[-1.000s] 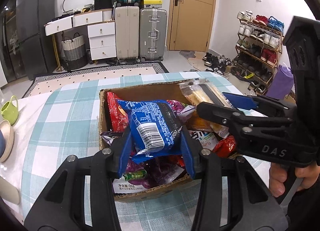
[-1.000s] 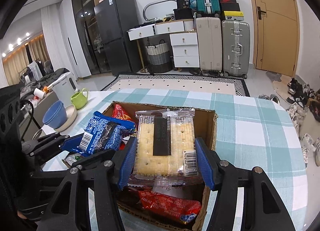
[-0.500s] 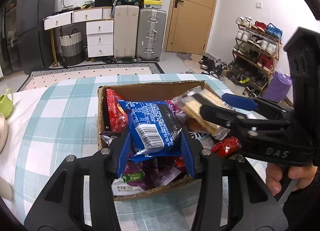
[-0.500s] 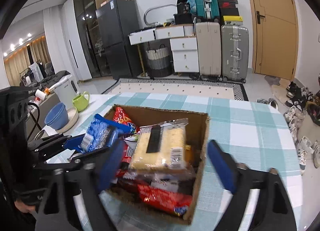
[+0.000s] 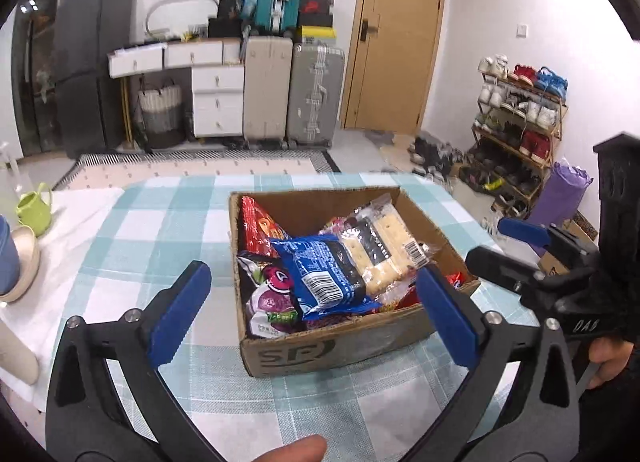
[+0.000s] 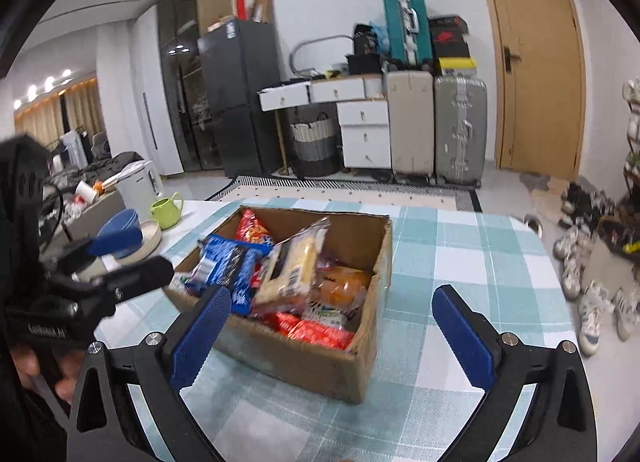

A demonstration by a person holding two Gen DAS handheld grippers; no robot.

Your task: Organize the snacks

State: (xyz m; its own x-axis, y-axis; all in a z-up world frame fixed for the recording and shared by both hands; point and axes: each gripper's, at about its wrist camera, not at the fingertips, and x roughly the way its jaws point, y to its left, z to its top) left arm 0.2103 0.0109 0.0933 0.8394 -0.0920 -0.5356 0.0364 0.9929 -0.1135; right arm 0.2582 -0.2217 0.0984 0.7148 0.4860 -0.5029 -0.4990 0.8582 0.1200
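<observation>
One table [image 5: 168,229] with a teal and white checked cloth fills the lower part of both views, and a cardboard box [image 5: 352,346] stands on it, open at the top and packed with snacks. Both grippers hang above the cloth on the near side of the box, holding nothing. The left gripper [image 5: 316,310] has its jaws spread wide, the blue pads framing the near end of the box. The right gripper [image 6: 332,330] is likewise spread wide, its pads either side of the box's near corner. Inside the box, a blue packet [image 5: 324,274] lies on top of the heap toward the near left, and a clear pack of crackers [image 5: 384,246] rests just beside it, tilted against the other snacks. A red bag [image 5: 258,227] stands at the back left corner. Off to the left of the box, well apart, a green cup [image 6: 167,211] sits near a blue bowl [image 6: 120,223].
</observation>
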